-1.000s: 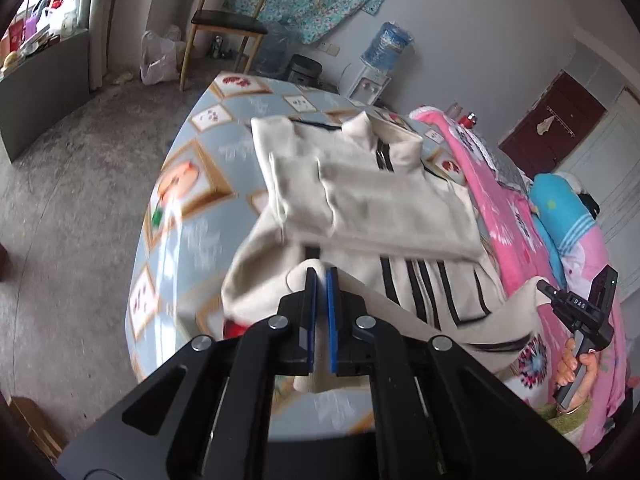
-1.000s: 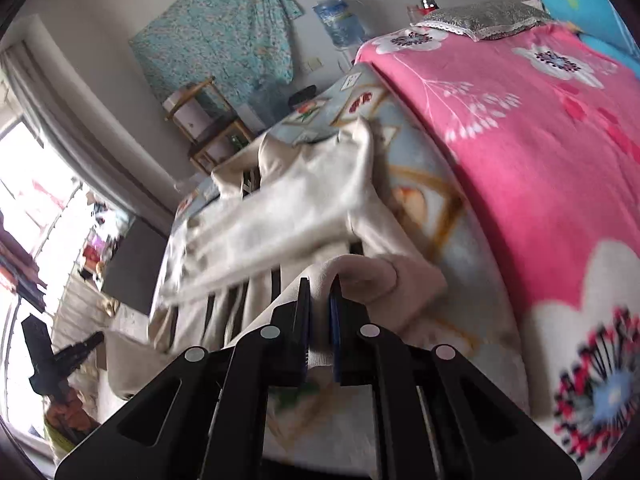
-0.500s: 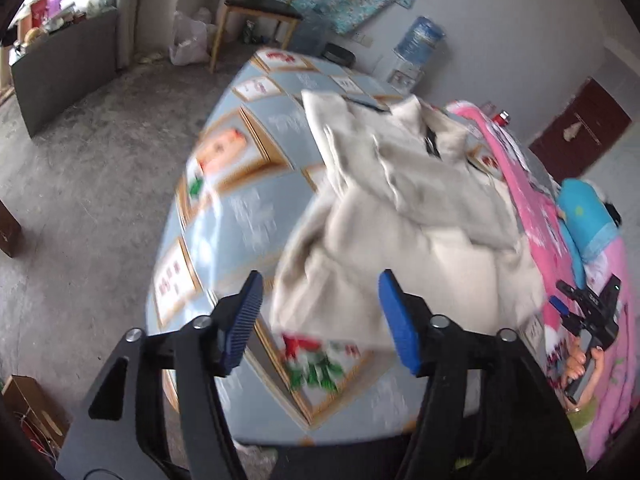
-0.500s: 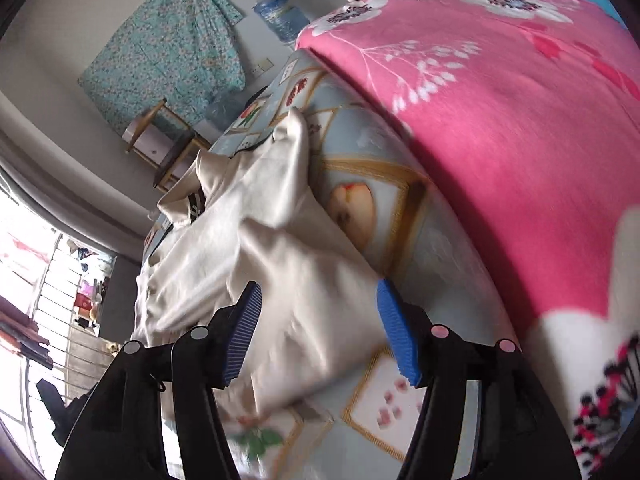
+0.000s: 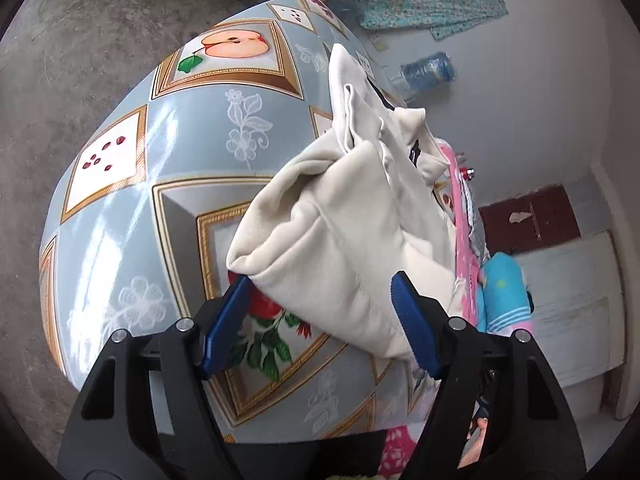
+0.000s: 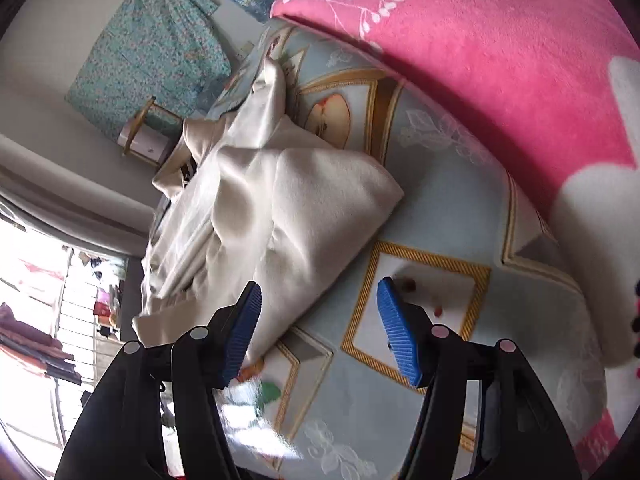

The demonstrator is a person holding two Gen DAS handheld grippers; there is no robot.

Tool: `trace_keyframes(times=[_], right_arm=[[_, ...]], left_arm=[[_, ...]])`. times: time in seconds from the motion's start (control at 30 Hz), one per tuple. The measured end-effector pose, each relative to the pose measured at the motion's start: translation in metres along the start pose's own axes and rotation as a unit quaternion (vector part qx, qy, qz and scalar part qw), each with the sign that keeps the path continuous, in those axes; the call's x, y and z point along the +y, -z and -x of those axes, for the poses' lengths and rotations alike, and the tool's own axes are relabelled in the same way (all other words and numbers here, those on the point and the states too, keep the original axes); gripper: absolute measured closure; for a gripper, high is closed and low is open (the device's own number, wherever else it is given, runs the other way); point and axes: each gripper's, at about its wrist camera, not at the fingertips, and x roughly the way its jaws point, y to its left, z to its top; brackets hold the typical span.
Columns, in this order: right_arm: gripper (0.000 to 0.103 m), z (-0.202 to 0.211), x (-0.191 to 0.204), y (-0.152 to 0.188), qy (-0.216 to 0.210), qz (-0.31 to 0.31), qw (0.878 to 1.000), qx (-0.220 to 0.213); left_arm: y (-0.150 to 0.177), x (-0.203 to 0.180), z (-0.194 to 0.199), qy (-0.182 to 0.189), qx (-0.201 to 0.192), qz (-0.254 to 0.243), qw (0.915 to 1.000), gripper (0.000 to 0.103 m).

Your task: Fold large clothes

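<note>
- Since one second ago both grippers have let go: each then pinched a fold of the garment (image 5: 336, 240); that cloth now lies dropped on the bench (image 5: 132, 200), folded up over the body.
- Left gripper (image 5: 320, 320): jaws opening, already wide. The near fold of the garment sits between them, but the pads do not press on it. Judged a release, with the jaws low over the bench.
- Right gripper (image 6: 316, 328): jaws wide and empty. Its left pad stands at the garment's near edge; the right pad is over bare bench cloth.
- Garment, seen from the right wrist (image 6: 280, 216): cream, bunched, doubled over itself, lying along the patterned bench cloth. Layers are uneven and puffed, not flat. The collar end lies at the far side, with dark trim showing.
- Placement reads as a bottom-to-top fold, both corners carried together so the hem lands square.
- Blanket (image 6: 500, 60): pink, just beside the garment on the right, clear of it.
- Beyond: a water bottle (image 5: 428, 72) and a hanging floral cloth (image 6: 148, 48) at the wall.
- Judgement: fold laid; smoothing or a further fold likely remains.
</note>
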Motion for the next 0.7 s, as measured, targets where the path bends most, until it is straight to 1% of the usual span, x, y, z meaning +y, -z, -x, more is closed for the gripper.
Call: trace_keyframes(times=[0.1,0.17,0.23,0.27,0.3,0.33,0.37,0.4,0.43,0.47,0.5,0.53,0.6,0.63,0.7], right_arm=[[0.044,-0.005,-0.002,-0.004,-0.012,-0.021,1.0,-0.015],[0.044,-0.009,-0.002,-0.006,-0.024,-0.03,0.999,-0.02],[0.044,-0.015,0.001,-0.006,-0.031,-0.031,0.999,-0.024],[0.044,-0.019,0.006,-0.006,-0.026,-0.022,0.999,-0.031],[0.045,-0.02,0.01,-0.007,-0.018,-0.014,0.999,-0.036],[0.051,-0.021,0.014,-0.007,-0.003,-0.005,0.999,-0.042],[0.059,-0.022,0.018,-0.007,0.015,0.004,0.999,-0.047],[0.064,-0.023,0.023,-0.007,0.041,0.017,0.998,-0.05],[0.072,-0.023,0.028,-0.006,0.063,0.027,0.996,-0.052],[0.084,-0.021,0.032,-0.005,0.077,0.039,0.995,-0.054],[0.091,-0.018,0.041,-0.003,0.093,0.059,0.992,-0.057],[0.094,-0.017,0.044,-0.001,0.102,0.068,0.991,-0.061],[0.097,-0.008,0.058,0.001,0.119,0.099,0.985,-0.08],[0.097,-0.002,0.064,0.002,0.125,0.112,0.982,-0.091],[0.097,0.009,0.074,0.003,0.129,0.128,0.977,-0.112]], left_arm=[[-0.003,-0.006,-0.005,-0.007,-0.015,0.005,0.9998,0.035],[-0.002,-0.013,-0.009,-0.027,-0.03,-0.01,0.9991,0.037],[0.0,-0.018,-0.011,-0.05,-0.046,-0.03,0.9973,0.051],[0.003,-0.02,-0.013,-0.064,-0.056,-0.042,0.9955,0.056],[0.003,-0.021,-0.014,-0.076,-0.061,-0.05,0.994,0.065],[0.003,-0.022,-0.015,-0.091,-0.064,-0.061,0.9919,0.071],[0.004,-0.025,-0.016,-0.105,-0.066,-0.074,0.9895,0.074],[0.005,-0.027,-0.017,-0.117,-0.067,-0.088,0.987,0.078],[0.008,-0.035,-0.017,-0.132,-0.069,-0.114,0.9822,0.082],[0.011,-0.045,-0.016,-0.138,-0.077,-0.147,0.9766,0.083],[0.016,-0.054,-0.012,-0.136,-0.088,-0.177,0.9708,0.084],[0.022,-0.065,-0.006,-0.137,-0.099,-0.211,0.9627,0.086],[0.029,-0.084,0.0,-0.138,-0.111,-0.256,0.9504,0.089],[0.031,-0.09,0.004,-0.137,-0.114,-0.268,0.9468,0.092],[0.033,-0.102,0.013,-0.14,-0.128,-0.286,0.9394,0.094]])
